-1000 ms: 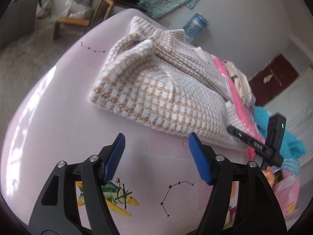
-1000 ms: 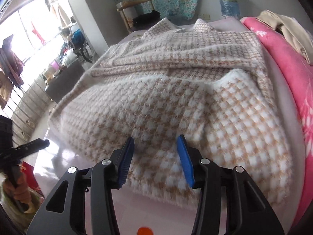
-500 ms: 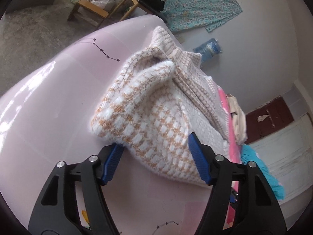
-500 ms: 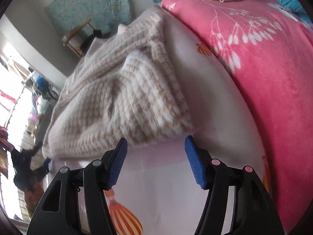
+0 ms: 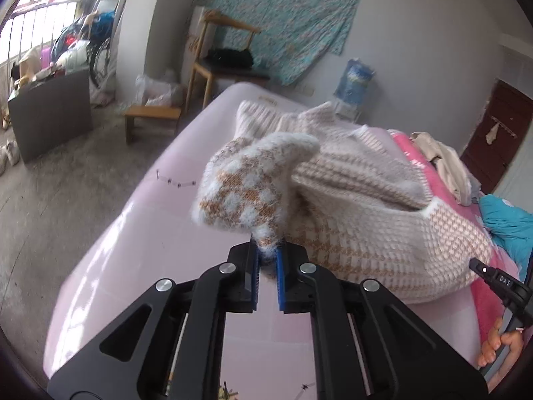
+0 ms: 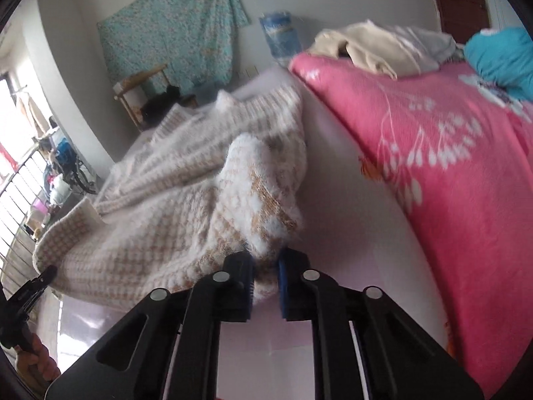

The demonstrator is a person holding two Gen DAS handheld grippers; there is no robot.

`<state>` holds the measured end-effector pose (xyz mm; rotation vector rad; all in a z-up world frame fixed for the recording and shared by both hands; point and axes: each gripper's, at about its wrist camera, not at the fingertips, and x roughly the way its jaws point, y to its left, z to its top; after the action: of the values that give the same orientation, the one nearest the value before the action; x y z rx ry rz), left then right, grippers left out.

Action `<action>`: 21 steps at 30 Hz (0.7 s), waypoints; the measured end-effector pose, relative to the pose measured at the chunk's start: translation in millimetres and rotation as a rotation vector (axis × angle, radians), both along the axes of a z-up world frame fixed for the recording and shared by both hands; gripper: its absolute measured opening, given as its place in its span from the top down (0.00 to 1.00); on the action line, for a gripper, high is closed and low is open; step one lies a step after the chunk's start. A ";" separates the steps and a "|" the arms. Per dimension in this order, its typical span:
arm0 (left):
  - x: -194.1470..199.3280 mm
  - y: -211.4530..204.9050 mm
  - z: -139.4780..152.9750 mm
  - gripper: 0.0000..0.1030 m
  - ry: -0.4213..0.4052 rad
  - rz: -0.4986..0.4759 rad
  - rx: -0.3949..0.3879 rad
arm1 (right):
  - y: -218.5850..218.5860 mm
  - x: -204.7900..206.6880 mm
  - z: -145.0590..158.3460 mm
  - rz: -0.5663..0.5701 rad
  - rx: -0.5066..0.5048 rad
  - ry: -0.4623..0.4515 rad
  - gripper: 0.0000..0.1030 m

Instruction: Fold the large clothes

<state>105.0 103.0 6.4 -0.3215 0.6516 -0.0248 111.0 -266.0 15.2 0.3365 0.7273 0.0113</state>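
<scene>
A fuzzy white-and-tan checked sweater (image 5: 349,200) lies partly folded on a pale pink bed sheet (image 5: 140,220). My left gripper (image 5: 267,260) is shut on the sweater's near left corner and holds it lifted off the sheet. In the right wrist view my right gripper (image 6: 265,273) is shut on the near right corner of the same sweater (image 6: 173,206), also raised a little. The other gripper's handle shows at each view's edge, in the left wrist view (image 5: 503,283) and in the right wrist view (image 6: 26,293).
A pink flowered blanket (image 6: 449,153) lies along the right side of the bed, with cream clothes (image 6: 373,46) and a teal garment (image 6: 499,56) on it. A wooden chair (image 5: 220,53) and low stool (image 5: 150,116) stand beyond the bed's far left.
Both grippers were open near the sweater's front edge; they have closed on its two near corners and lifted them off the sheet.
</scene>
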 end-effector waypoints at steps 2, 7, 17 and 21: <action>-10.0 1.5 13.9 0.93 -0.016 -0.026 -0.011 | -0.6 -9.6 16.7 0.011 -0.022 -0.037 0.92; -44.2 9.6 35.1 0.93 -0.011 -0.087 -0.054 | -15.6 -43.2 40.4 0.045 0.018 -0.060 0.92; -92.5 89.6 -36.6 0.75 0.245 0.031 -0.285 | -50.7 -77.8 -38.3 0.089 0.164 0.251 0.71; -104.4 116.0 -32.1 0.71 0.186 0.097 -0.340 | -72.1 -84.5 -19.3 0.039 0.157 0.182 0.56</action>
<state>0.6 219.0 -25.6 -0.6898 0.8161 -0.0126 26.6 -338.2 -4.2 0.4773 0.9164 0.0759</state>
